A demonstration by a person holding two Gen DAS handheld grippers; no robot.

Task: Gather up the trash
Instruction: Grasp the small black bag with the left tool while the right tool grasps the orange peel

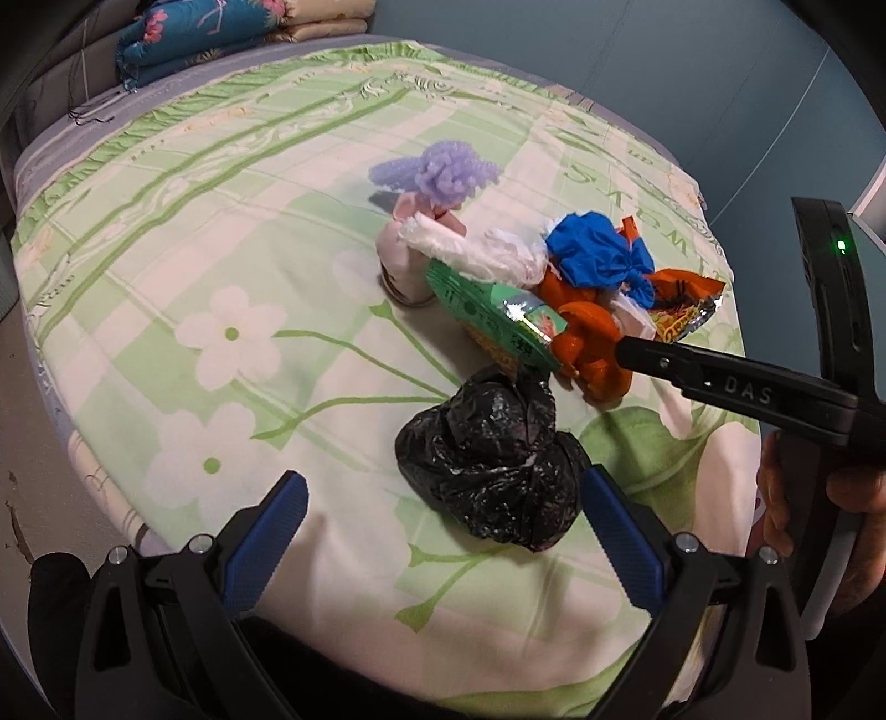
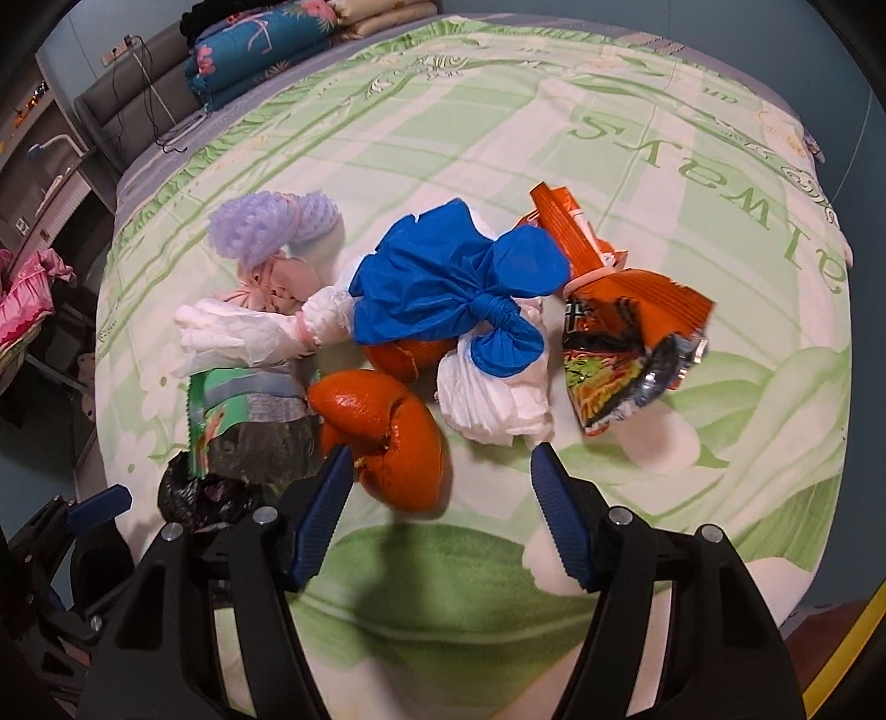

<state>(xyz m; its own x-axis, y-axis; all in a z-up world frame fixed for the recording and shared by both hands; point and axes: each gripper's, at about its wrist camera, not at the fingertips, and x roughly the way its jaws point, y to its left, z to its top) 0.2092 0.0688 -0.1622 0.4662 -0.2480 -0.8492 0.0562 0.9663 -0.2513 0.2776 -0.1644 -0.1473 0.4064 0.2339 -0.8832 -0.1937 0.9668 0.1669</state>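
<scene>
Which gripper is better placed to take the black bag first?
Left. The left gripper is open with the black bag just ahead, against its right finger. The right gripper faces the orange peel instead.

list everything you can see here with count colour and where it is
black plastic bag: 1, black, crumpled, nearest the left gripper
orange peel: at least 2 pieces, orange, middle of the pile
green snack wrapper: 1, green, beside the peel
orange snack wrapper: 1, orange, far right of the pile
blue plastic bag: 1, blue, knotted, on top of the pile
white tissue: 1 wad, white, under the blue bag
white plastic glove: 1, white, left of the blue bag
purple foam net: 1 or 2, lilac, back of the pile
bedsheet: 1, green and white floral, under everything
folded quilts: stack, blue floral and cream, head of bed
left gripper: 1, black with blue pads, open
right gripper: 1, same, open over the peel
hand: 1, holding the right gripper
</scene>
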